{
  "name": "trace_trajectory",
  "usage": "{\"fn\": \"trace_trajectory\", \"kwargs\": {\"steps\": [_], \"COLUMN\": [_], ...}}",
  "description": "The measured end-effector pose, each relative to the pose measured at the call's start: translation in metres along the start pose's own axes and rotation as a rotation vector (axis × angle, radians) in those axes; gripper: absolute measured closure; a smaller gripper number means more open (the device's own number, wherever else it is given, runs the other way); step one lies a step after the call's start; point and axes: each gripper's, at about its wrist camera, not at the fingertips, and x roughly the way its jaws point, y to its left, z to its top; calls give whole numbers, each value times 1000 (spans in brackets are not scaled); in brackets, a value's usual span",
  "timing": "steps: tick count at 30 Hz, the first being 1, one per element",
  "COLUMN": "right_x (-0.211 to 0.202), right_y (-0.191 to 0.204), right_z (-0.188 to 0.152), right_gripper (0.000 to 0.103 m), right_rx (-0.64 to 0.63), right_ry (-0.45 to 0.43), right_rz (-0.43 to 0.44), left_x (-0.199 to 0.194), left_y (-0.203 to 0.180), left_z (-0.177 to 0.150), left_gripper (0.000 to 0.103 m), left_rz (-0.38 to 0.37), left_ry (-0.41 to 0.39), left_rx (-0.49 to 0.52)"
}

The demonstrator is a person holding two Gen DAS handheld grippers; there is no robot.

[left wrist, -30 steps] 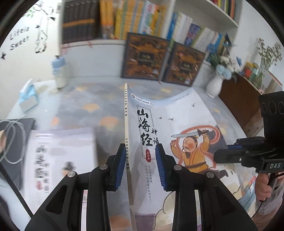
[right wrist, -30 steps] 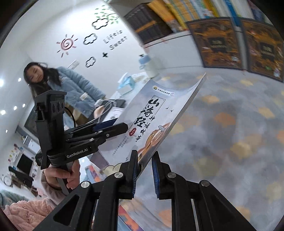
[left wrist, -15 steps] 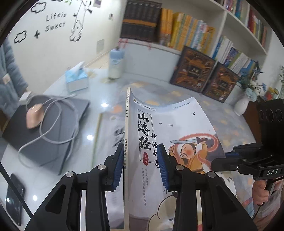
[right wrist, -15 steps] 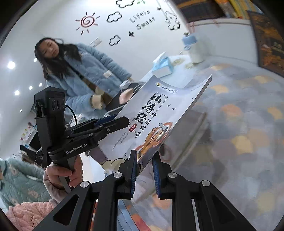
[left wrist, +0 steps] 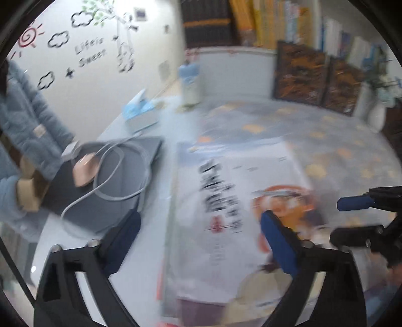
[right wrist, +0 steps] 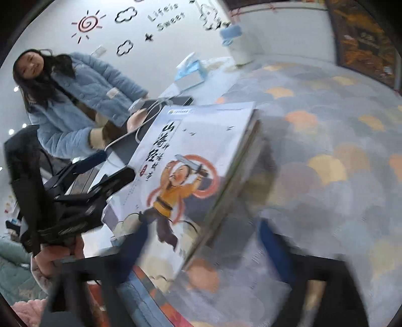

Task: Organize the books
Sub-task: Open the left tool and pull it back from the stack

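Both grippers were letting go at once. The left gripper had its jaws swinging wide, blue pads clear of the picture book between them. The right gripper was opening too, its pads off the book's near edge. The book, its cover showing a sword-waving figure in orange, lay face up on a stack of other books, resting on the cloud-patterned table cover. Everything was smeared with motion blur. Left of the stack sat a dark laptop with a looped white cable on it, and beyond that a tissue box. A person in a blue quilted jacket stood at the table's far side. Shelved books lined the back wall.
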Motion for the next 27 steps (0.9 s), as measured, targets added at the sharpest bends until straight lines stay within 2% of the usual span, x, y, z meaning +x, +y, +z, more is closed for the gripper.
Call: {"fn": "trace_trajectory", "kwargs": {"steps": [2, 5, 9, 10, 13, 16, 21, 27], "right_x": [-11, -32, -76, -90, -116, -133, -149, -167], "right_y": [-8, -17, -18, -14, -3, -1, -5, -27], "right_z": [-8, -19, -36, -43, -60, -77, -93, -114], "right_gripper": [5, 5, 5, 5, 2, 1, 1, 1], "right_rx": [30, 77, 68, 48, -15, -12, 18, 168], "right_ry": [-6, -14, -92, -118, -183, -222, -246, -299], "right_rz": [-41, -172, -398, -478, -670, -768, -799, -668], "left_x": [-6, -12, -22, -26, -36, -40, -42, -38], "left_y": [-12, -32, -61, -73, -108, -140, -163, -169], "left_z": [2, 5, 7, 7, 4, 1, -3, -6], "left_gripper": [6, 5, 1, 1, 1, 1, 1, 1], "left_rz": [-32, -127, -185, -201, -260, -300, -344, -327], "left_ry": [-5, -5, -31, -39, -70, -83, -75, -67], "left_rx": [13, 13, -11, -8, 38, 88, 112, 123]}}
